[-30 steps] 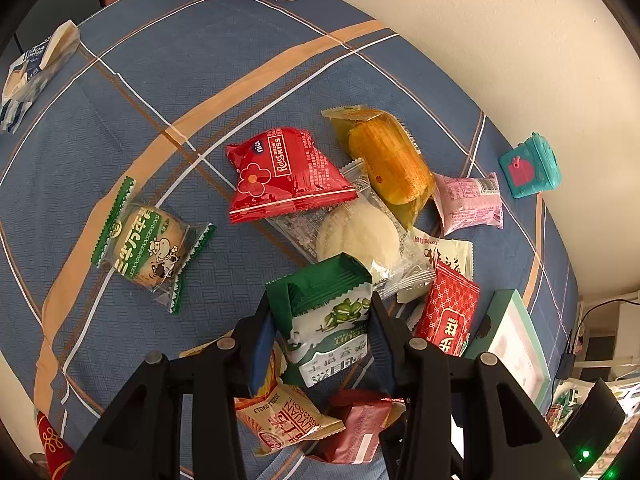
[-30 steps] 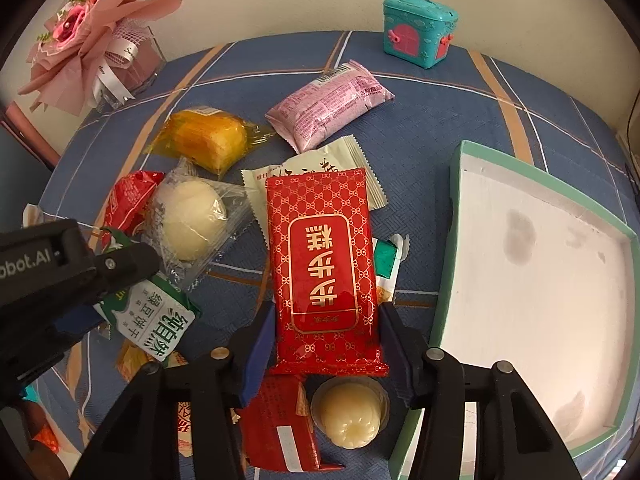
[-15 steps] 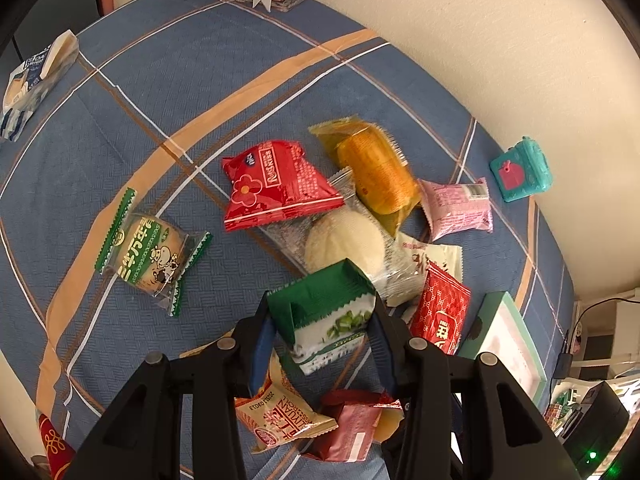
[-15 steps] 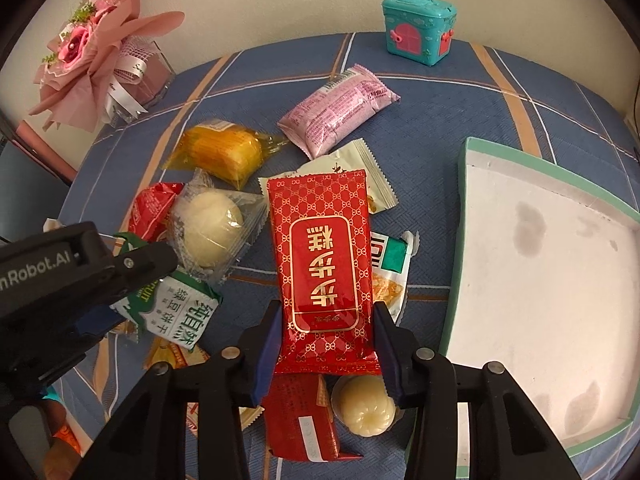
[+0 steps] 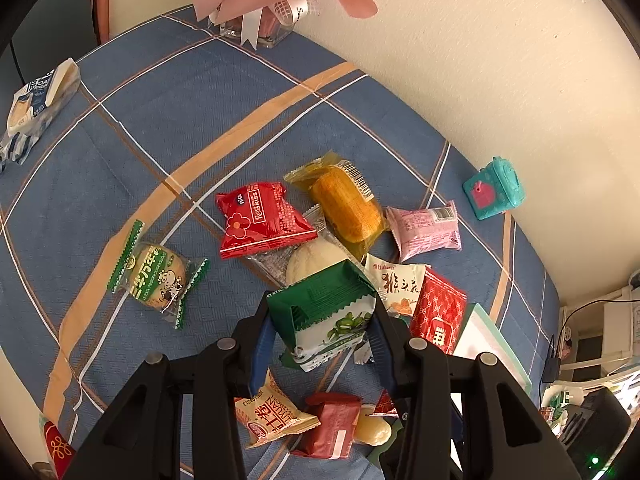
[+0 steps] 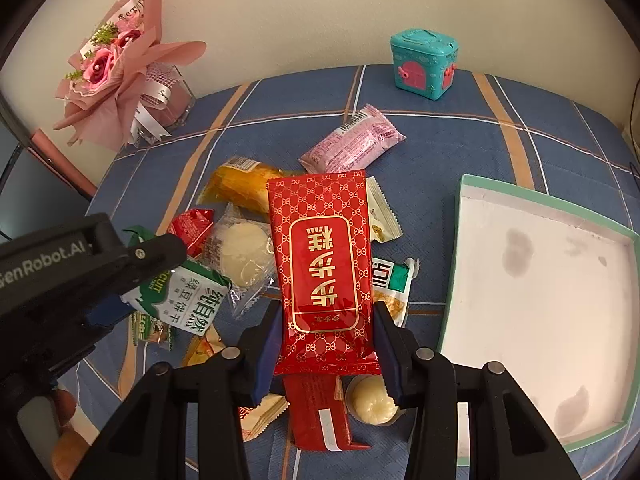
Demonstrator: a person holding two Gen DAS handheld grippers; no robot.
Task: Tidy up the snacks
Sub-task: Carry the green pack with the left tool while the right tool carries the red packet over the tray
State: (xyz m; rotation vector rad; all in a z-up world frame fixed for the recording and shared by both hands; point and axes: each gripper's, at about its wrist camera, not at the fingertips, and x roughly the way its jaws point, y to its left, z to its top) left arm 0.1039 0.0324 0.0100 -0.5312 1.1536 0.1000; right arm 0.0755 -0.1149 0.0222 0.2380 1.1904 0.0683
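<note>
**Holding two snack packs above the pile**

Gripping a green and white biscuit pack (image 5: 326, 320), the left gripper (image 5: 322, 344) has its jaws closed on the pack's sides and carries it clear of the blue plaid desk (image 5: 160, 112). The right gripper (image 6: 326, 344) does the same with a long red cake pack (image 6: 322, 256), jaws pressed against its lower edges, the pack lying lengthwise and raised over the other snacks.

The tray (image 6: 452, 280), white inside with a pale green rim, sits on the desk just to the right of the red cake pack. Its floor shows a few grey smudges and holds no snacks.

Loose on the desk lie a pink wrapper (image 6: 352, 144), an orange cake in clear wrap (image 6: 240, 188), a round white bun in clear wrap (image 6: 244, 256), a small red packet (image 5: 262, 218), and a green-edged cookie (image 5: 156, 274) set apart to the left. Under the right gripper are a dark red pack (image 6: 320, 416) and a pale jelly cup (image 6: 372, 404), touching each other. A blue and white pack (image 5: 36, 100) rests well away at the far left edge.

At the wall stand a teal toy box (image 6: 424, 64), closed, and a glass vase (image 6: 168, 104) holding a pink bouquet (image 6: 112, 64).
</note>
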